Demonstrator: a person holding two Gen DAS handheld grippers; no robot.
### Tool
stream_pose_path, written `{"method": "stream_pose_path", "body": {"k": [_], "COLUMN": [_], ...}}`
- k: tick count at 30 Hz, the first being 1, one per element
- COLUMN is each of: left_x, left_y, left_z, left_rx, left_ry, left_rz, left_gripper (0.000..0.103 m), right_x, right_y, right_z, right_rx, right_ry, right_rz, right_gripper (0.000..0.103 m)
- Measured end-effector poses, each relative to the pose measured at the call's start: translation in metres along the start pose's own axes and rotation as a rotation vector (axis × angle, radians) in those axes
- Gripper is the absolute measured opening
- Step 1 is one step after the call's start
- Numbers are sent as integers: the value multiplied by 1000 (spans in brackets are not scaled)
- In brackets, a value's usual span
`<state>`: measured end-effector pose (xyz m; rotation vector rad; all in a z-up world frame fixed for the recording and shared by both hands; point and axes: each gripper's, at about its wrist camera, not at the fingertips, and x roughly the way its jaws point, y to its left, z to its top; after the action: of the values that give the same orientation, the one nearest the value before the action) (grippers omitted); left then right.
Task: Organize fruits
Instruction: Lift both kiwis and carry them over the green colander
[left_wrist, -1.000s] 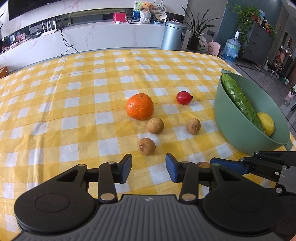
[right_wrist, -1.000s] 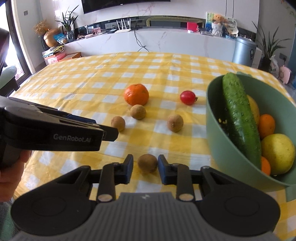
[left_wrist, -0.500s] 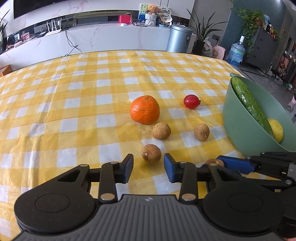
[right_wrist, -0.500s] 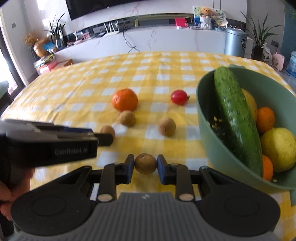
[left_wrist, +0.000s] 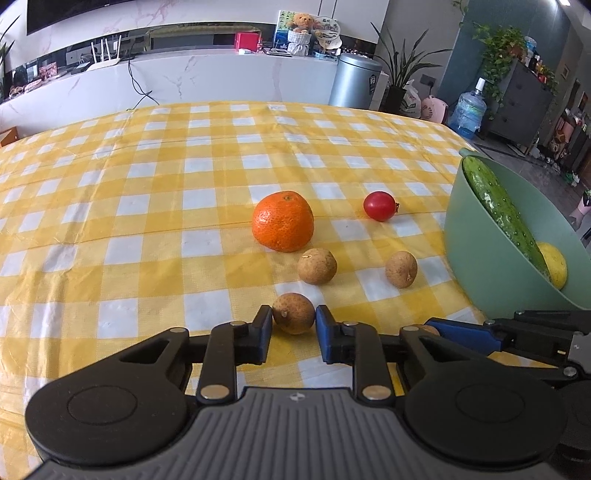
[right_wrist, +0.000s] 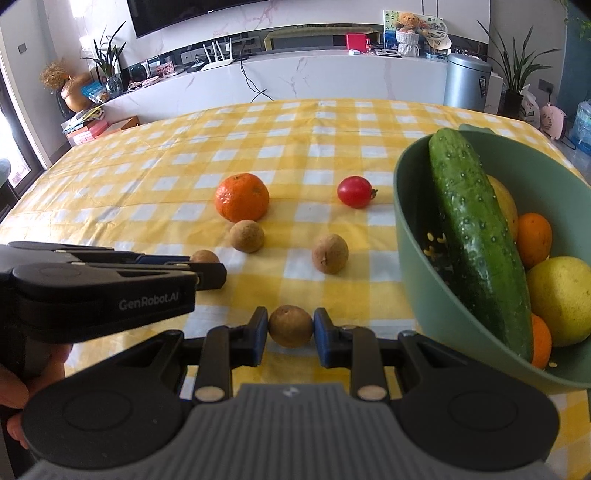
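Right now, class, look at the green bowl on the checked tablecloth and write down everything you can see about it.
The green bowl is a deep, matte, plastic-looking vessel with smooth walls and a small lip at its far rim. It stands at the right side of the table on the yellow checked tablecloth. A long cucumber leans inside across its rim, with yellow citrus and small oranges beside it. Neither gripper touches it.

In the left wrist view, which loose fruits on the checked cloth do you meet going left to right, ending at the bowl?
Orange → longan held in the left gripper → longan just below the orange → cherry tomato → right-hand longan → green bowl.
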<state>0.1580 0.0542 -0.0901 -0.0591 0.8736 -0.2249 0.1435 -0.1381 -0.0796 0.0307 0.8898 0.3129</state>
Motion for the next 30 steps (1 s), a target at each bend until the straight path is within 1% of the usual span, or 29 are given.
{"method": "stream_pose_path", "body": {"k": [6,14,23,30], "left_x": [-3,-23,-55,-81], "left_y": [-4,-8,-24,-47], "left_z": [-1,0,7,16], "left_rx": [26,30,43,64], "left_ry": [-4,-34,-75,-119], "left_rz": [3,24,30,24], "left_gripper": [27,27,27,27], "right_x": [0,-18,-58,-95], "right_y": [0,6,6,-2], "right_z": [0,-2,-4,-3], "right_rx": [-2,-43,-85,-79], "right_ry": [-1,-57,-173,-266], "right_rz": [3,14,-16,-26], "right_gripper": [23,23,23,23]}}
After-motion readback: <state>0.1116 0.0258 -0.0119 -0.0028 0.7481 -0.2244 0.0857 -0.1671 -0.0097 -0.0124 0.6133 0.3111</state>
